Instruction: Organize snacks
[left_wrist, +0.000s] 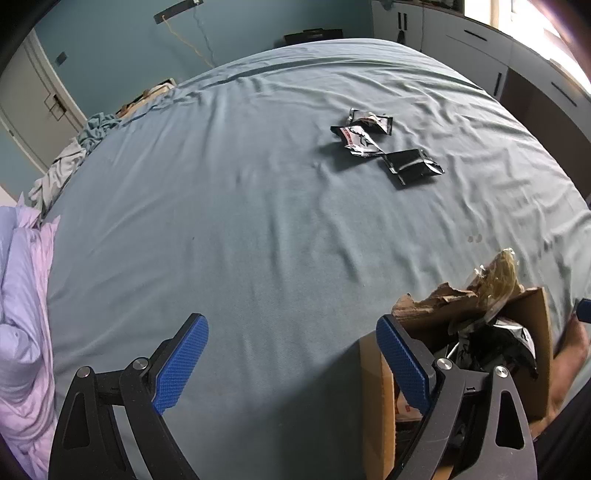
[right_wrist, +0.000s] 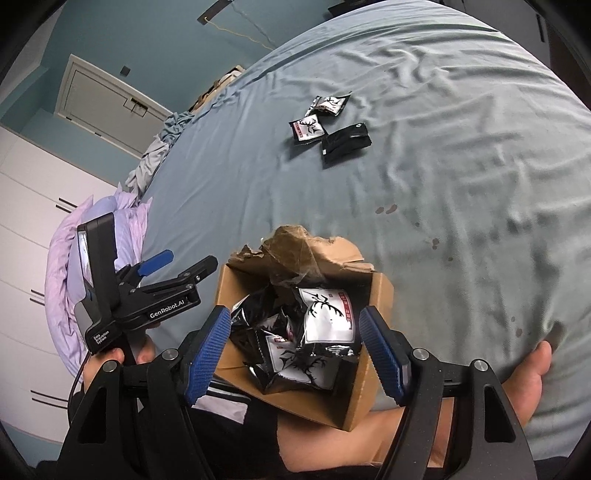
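Fingers (right_wrist: 380, 354) spread above cardboard box (right_wrist: 373, 398) holding black snack packets (right_wrist: 321, 321).

We count three snack packets (right_wrist: 328, 127) lying loose on the one bed sheet (right_wrist: 443, 147), and one torn cardboard box (right_wrist: 364, 400) holding more packets (right_wrist: 325, 317), at least three, though the heap hides the exact number. We see two grippers.

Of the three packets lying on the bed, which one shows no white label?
The packet nearest the box: plain black, while the other two show white deer labels.
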